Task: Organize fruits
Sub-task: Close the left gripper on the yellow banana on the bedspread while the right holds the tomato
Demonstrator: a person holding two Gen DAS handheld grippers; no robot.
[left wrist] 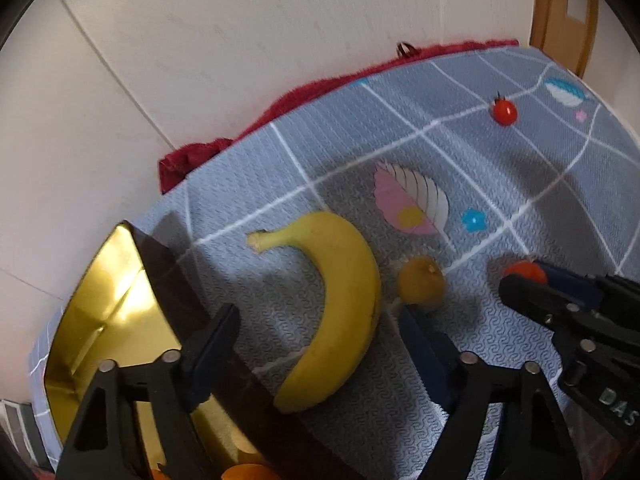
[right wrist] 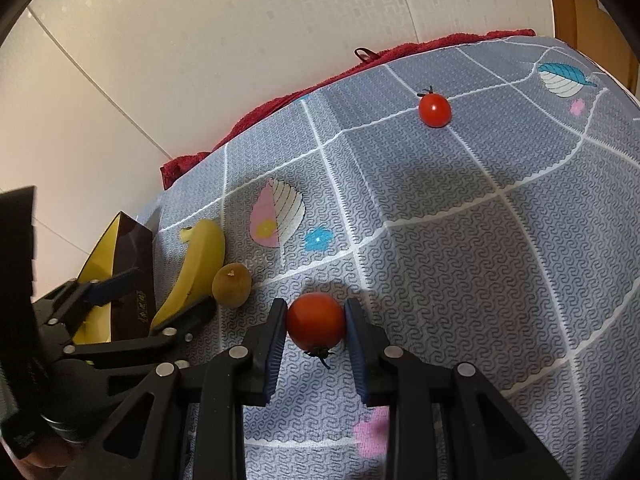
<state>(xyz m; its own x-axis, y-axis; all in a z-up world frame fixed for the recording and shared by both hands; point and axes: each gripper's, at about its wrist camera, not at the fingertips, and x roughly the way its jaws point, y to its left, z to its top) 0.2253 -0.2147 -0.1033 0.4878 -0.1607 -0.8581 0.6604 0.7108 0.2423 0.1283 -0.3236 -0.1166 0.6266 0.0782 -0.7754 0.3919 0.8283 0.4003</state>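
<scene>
A yellow banana point(left wrist: 344, 304) lies on the blue-grey patterned mat point(left wrist: 500, 168), beside a gold-lined box with a dark brown wall point(left wrist: 100, 300). My left gripper point(left wrist: 318, 312) stands open and wide, its fingers either side of the banana's lower half, and its left finger point(left wrist: 212, 344) lies over the box wall. A small yellow-brown round fruit point(left wrist: 422, 286) sits just right of the banana. My right gripper point(right wrist: 316, 326) is shut on a red tomato point(right wrist: 316, 320), stem toward the camera. A second, smaller red tomato point(right wrist: 435, 109) rests far back on the mat.
An orange fruit point(left wrist: 248, 474) shows inside the box at the bottom edge. A red towel point(right wrist: 280, 108) runs along the mat's far edge against a pale wall. A wooden frame point(right wrist: 580, 0) stands at the top right. The two grippers are close side by side.
</scene>
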